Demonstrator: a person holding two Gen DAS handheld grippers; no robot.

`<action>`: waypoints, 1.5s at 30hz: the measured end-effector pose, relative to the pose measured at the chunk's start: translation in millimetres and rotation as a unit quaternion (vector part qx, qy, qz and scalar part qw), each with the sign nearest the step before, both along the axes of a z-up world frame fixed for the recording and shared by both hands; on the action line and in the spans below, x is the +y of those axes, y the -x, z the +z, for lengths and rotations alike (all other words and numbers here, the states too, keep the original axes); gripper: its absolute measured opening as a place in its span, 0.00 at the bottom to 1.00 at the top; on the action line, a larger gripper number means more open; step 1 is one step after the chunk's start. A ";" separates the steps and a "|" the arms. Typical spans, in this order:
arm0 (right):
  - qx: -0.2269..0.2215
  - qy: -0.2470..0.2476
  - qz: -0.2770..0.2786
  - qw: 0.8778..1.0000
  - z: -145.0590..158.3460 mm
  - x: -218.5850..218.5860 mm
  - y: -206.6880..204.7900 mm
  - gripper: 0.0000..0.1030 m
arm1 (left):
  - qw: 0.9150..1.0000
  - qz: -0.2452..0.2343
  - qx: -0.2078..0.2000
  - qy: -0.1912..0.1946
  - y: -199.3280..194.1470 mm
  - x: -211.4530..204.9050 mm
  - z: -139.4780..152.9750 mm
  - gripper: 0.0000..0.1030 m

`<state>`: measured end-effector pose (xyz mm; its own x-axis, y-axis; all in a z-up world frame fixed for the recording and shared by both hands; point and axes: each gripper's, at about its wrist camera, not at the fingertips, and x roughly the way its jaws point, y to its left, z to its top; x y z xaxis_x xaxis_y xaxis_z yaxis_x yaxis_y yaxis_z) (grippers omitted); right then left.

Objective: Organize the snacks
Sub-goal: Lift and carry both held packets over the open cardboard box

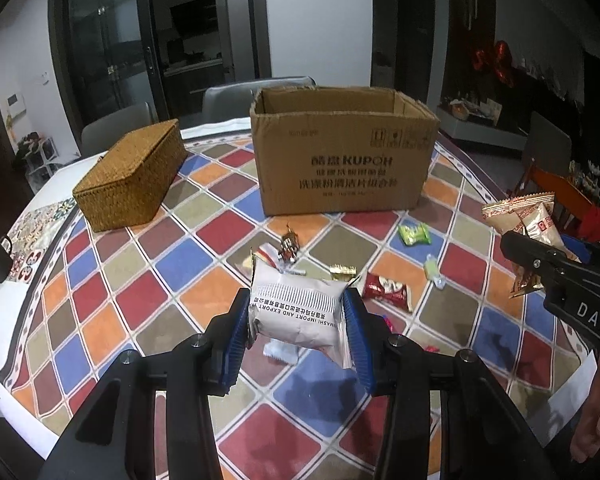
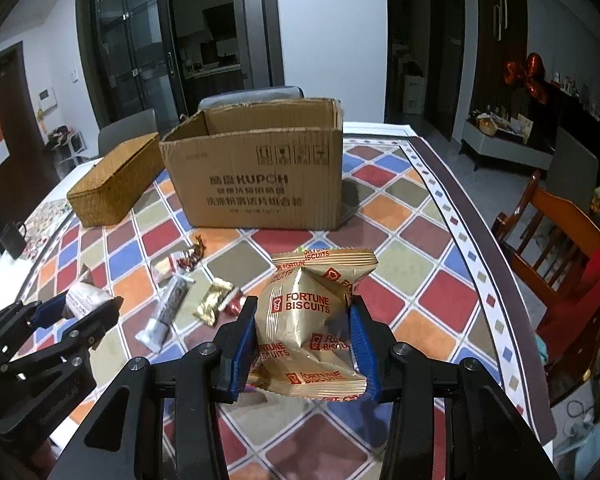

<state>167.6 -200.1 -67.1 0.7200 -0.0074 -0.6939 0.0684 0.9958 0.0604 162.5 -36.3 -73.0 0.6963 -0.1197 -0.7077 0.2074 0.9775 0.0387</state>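
Left tool (image 1: 296,320) clamps a white snack pack (image 1: 300,312), right tool (image 2: 304,340) clamps a gold Fortune Biscuits pack (image 2: 312,320); both packs held above the checkered surface (image 1: 140,264). Open cardboard box (image 1: 340,156) stands behind, w/ a lidded wicker basket (image 1: 132,176) to its left, apart from it. Loose snacks lie btwn tools and box: green candy (image 1: 414,234), red wrapper (image 1: 386,290), gold wrapper (image 2: 214,302), long grey-white stick pack (image 2: 168,312). Box inside not visible. Small wrappers under left pack partly hidden.
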 end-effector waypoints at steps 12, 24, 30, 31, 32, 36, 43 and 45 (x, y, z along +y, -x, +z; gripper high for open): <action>-0.035 0.000 0.007 0.999 30.9 -1.8 -17.2 0.44 | 1.000 0.002 -0.026 0.011 -20.7 -4.8 30.8 0.44; -0.070 -0.004 0.010 0.997 60.6 -4.1 -35.0 0.44 | 0.998 0.002 -0.058 0.017 -47.1 -8.7 61.6 0.44; -0.085 -0.003 0.012 0.996 71.1 -4.9 -47.1 0.44 | 0.997 -0.001 -0.073 0.014 -60.6 -11.2 72.2 0.44; -0.087 -0.004 0.013 0.996 72.3 -5.0 -49.2 0.44 | 0.997 -0.001 -0.074 0.016 -62.8 -10.7 73.5 0.44; -0.088 -0.004 0.013 0.996 73.6 -5.1 -51.8 0.44 | 0.997 0.000 -0.075 0.016 -65.5 -10.4 74.8 0.44; -0.097 -0.001 0.016 0.995 78.6 -3.4 -60.4 0.44 | 0.997 0.001 -0.080 0.019 -75.8 -10.4 78.5 0.44; -0.112 0.003 0.015 0.994 85.4 -3.7 -80.1 0.44 | 0.996 0.001 -0.091 0.020 -95.6 -11.4 84.7 0.44; -0.115 0.005 0.013 0.993 86.1 -4.1 -86.2 0.44 | 0.995 0.000 -0.095 0.020 -102.1 -12.8 86.2 0.44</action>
<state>253.8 -204.1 19.1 0.8598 0.0079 -0.5106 0.0278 0.9977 0.0622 264.6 -49.1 13.2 0.8168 -0.1445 -0.5585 0.1996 0.9791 0.0385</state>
